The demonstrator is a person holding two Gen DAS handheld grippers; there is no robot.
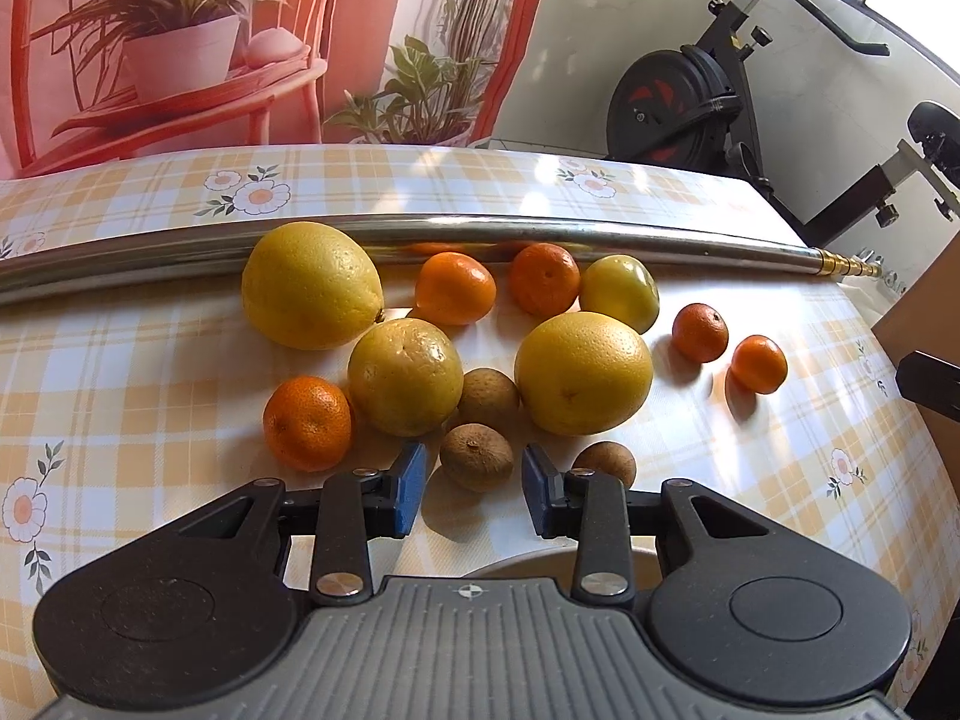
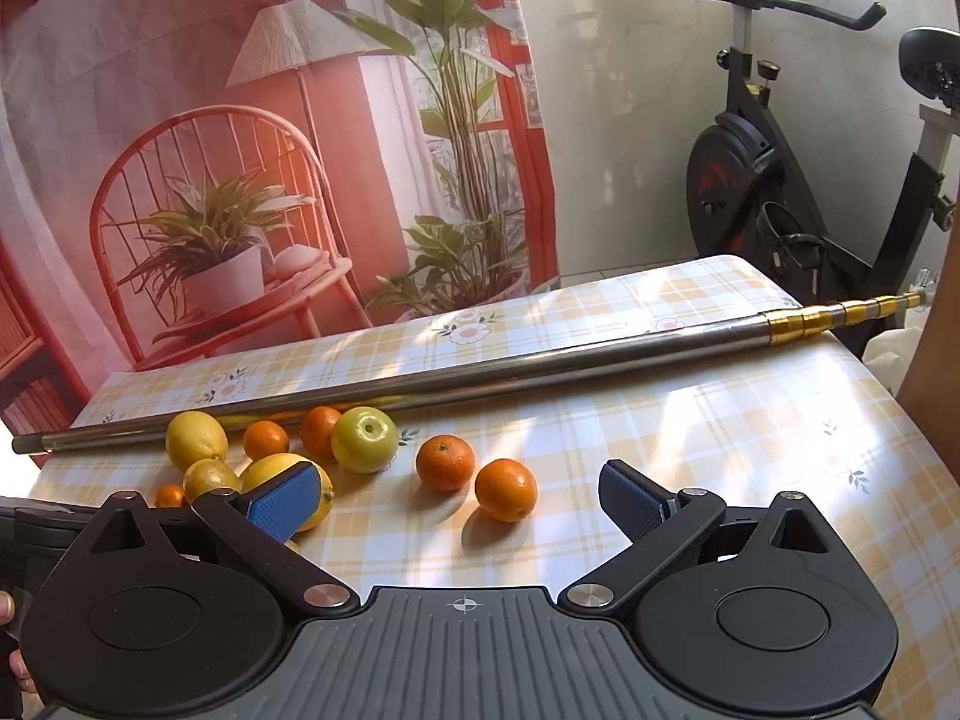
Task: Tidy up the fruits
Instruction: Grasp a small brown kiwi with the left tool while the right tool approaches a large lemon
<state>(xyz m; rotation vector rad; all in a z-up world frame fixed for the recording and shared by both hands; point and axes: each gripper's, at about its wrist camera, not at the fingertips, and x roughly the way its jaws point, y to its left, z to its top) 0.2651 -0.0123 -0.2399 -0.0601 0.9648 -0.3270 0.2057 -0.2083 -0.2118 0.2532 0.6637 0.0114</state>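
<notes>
Left gripper (image 1: pixel 474 483) is down low over the checked tablecloth (image 1: pixel 150 360), its blue pads narrowed to either side of a small brown fruit (image 1: pixel 476 456), but there's daylight on both sides, so nothing is gripped yet: the jaws are unclenched around it, not pressing. That fruit sits at the near edge of the pile, just in front of another brown fruit (image 1: pixel 488 398) and flanked by two big yellow citrus (image 1: pixel 405 385), with a third brown one (image 1: pixel 606 461) just to the right. To take it cleanly I'd say push forward a touch so the pads meet the fruit at its widest part, keep the fingers level with the table, and squeeze gently, since it's round and could squirt out or nudge its neighbours into a roll. A pale curved rim (image 1: pixel 558 561) peeks out beneath the gripper; possibly a bowl, hard to tell. Right gripper (image 2: pixel 462 498) hangs wide apart and empty, aimed towards the two tangerines (image 2: pixel 506 489) on the cloth, clear of the long metal pole (image 2: pixel 480 369) lying behind the fruit
</notes>
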